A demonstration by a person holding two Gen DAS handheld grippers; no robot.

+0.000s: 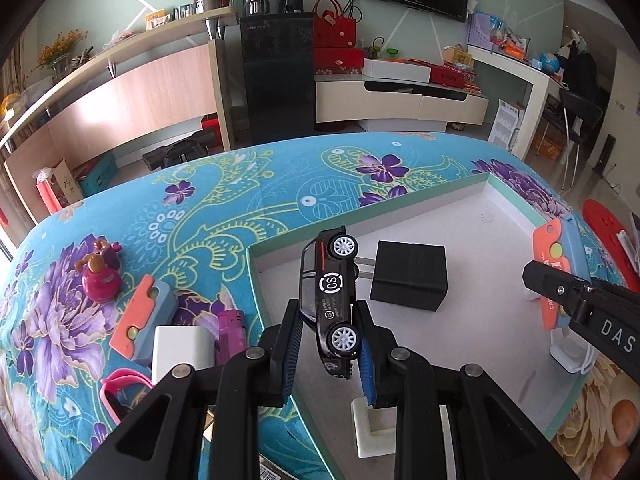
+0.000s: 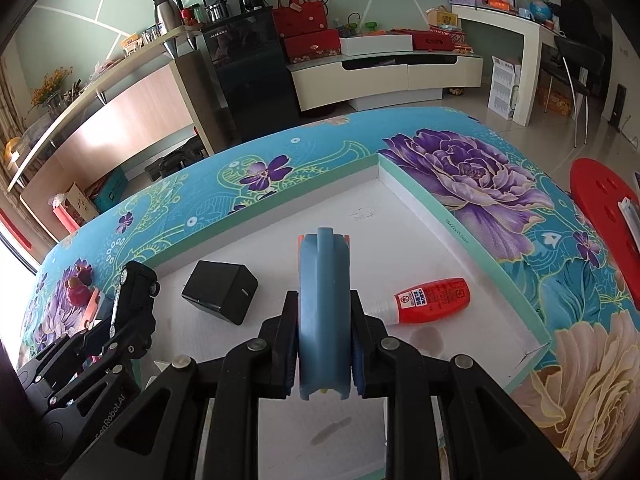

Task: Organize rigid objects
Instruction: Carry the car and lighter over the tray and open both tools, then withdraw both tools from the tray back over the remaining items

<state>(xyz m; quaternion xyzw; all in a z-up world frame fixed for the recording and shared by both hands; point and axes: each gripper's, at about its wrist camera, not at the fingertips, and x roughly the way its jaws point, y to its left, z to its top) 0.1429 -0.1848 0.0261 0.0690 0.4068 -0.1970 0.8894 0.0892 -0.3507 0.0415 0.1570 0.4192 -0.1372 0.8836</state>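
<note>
Sorting toys, the left tongs clenched a small black toy car standing nose-up above the shallow white cardboard box, its long axis nearly vertical; the right tongs gripped a blue-and-orange plastic block. Several items remained outside on the floral worktop.

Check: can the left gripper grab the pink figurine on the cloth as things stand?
Probably not yet. The left gripper is shut on the black toy car, held over the white box. The pink figurine stands unobstructed on the cloth, so once the car is released the way looks free.
</note>
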